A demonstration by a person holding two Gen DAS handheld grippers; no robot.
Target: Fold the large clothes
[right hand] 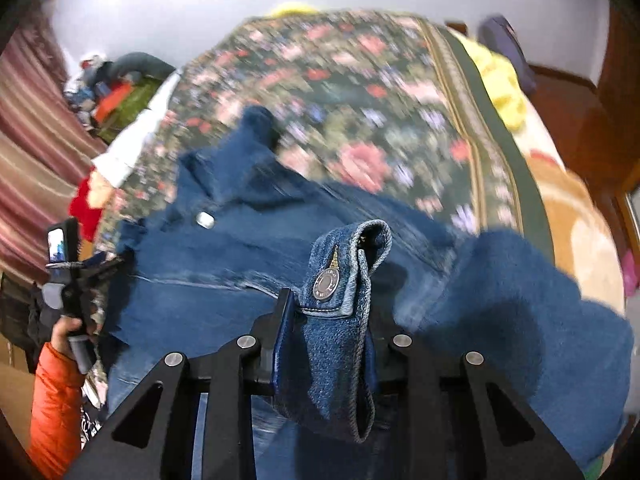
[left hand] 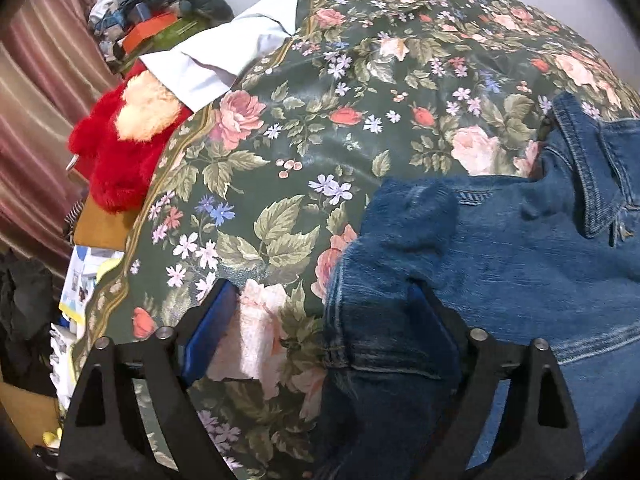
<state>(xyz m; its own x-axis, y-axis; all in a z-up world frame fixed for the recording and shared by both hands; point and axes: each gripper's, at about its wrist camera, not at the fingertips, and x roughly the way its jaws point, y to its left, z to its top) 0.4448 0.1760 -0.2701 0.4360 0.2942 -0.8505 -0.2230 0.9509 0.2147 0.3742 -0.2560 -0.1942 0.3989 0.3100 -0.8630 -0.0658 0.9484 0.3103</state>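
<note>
On the floral bedspread, a denim jacket is lying spread out, well right of a red plush toy. Over its left edge the left gripper is hanging with jaws spread wide, one finger on each side of the hem. Farther right, the right gripper is pinching the jacket's buttoned cuff.

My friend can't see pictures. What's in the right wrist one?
The right tongs pinch a denim jacket cuff with a metal button. The rest of the blue denim jacket sprawls on a flowery bedspread, and a hand in an orange sleeve shows at left.
</note>
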